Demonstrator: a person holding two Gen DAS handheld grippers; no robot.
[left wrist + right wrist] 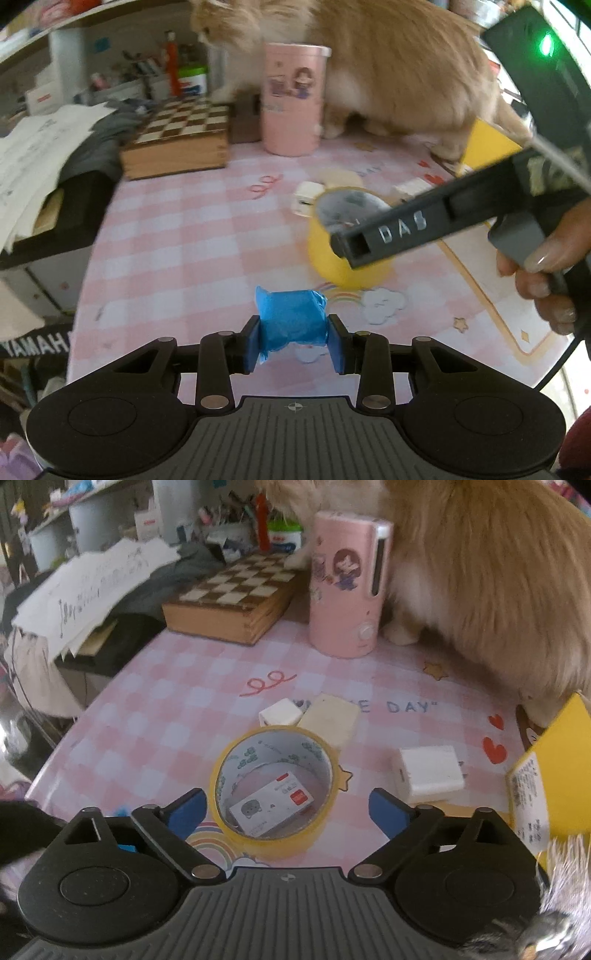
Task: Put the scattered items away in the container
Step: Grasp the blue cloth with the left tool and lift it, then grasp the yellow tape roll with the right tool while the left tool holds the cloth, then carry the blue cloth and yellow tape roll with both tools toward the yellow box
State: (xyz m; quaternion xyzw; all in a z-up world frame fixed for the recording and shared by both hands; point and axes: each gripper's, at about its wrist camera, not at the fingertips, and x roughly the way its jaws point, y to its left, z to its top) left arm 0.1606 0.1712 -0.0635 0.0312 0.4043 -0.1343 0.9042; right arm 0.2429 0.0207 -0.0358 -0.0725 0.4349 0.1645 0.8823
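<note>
The left hand-held gripper is clenched on a blue wrapped packet, its two blue pads pressed against the packet's sides, so the pick-up step for this item looks done and carrying it to the container is what is in hand. Which thing serves as the container I cannot say for sure; a yellow box at the right edge of the counter seems the likeliest candidate. The next move, as I judge it, calls for keeping the squeeze steady on the soft packet while swinging it across without brushing the other gripper

The right hand-held gripper is released, its jaws spread wide with nothing between the pads, poised above and just before a yellow tape roll that lies flat with a small card inside its ring. It probably needs to come lower and straddle the roll's wall before closing. Both grippers tilt steeply down toward the counter; in the left view a hand grips the right tool's handle, its body crossing over the roll

Still loose: a white charger, a white cube and a cream block. A long-haired cat stands at the back beside a pink canister, near a chessboard box
</note>
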